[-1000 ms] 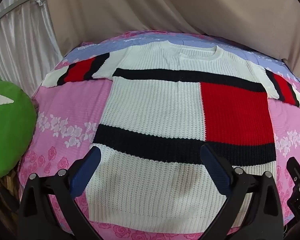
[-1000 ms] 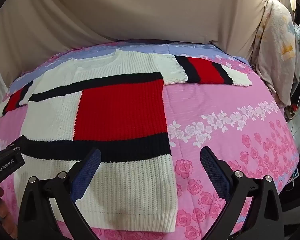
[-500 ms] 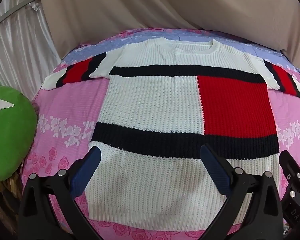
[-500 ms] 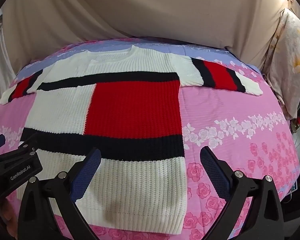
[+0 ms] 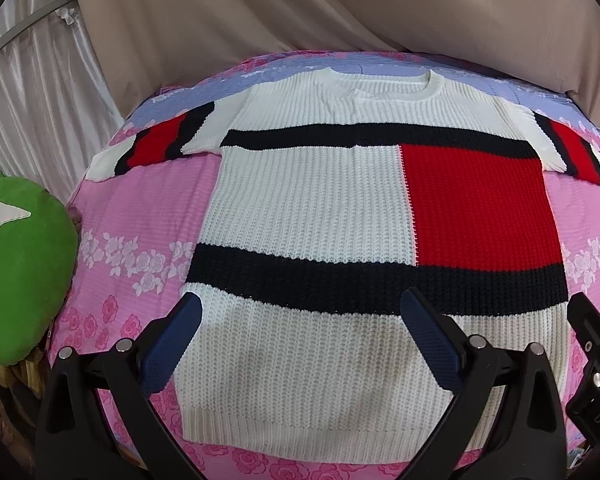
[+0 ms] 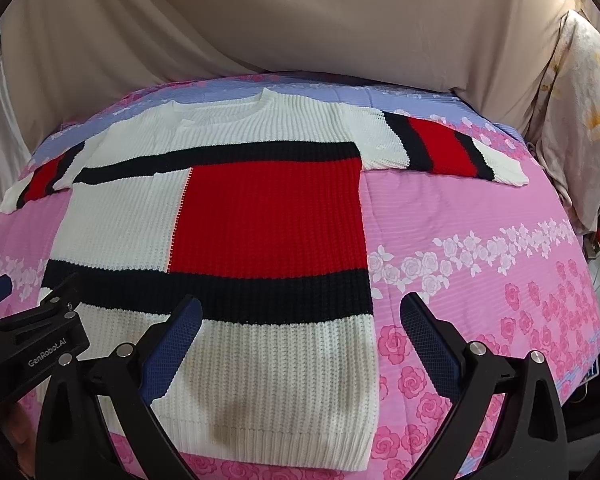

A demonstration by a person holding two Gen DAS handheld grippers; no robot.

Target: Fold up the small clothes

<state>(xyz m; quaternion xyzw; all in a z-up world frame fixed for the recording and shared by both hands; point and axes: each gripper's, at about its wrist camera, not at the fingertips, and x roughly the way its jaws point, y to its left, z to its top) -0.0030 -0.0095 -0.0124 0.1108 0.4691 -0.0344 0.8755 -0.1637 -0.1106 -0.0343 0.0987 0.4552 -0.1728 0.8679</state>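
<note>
A knitted sweater (image 5: 312,208), white with black bands and a red block, lies flat and face up on the bed with both short sleeves spread out; it also shows in the right wrist view (image 6: 260,216). My left gripper (image 5: 300,312) is open and empty, hovering over the sweater's lower white part near the hem. My right gripper (image 6: 300,312) is open and empty above the sweater's lower right corner, one finger over the knit and one over the sheet. The left sleeve (image 5: 152,148) and right sleeve (image 6: 440,148) have red and black stripes.
The bed has a pink floral sheet (image 6: 480,248) with a lilac band at the far side. A green cushion (image 5: 20,272) lies at the left edge. Beige drapes (image 5: 300,12) hang behind. Hanging fabric (image 6: 580,120) stands at the right.
Both grippers have shifted a little nearer and more centred over the sweater's lower part. The sweater has not moved. Both grippers stay open.
</note>
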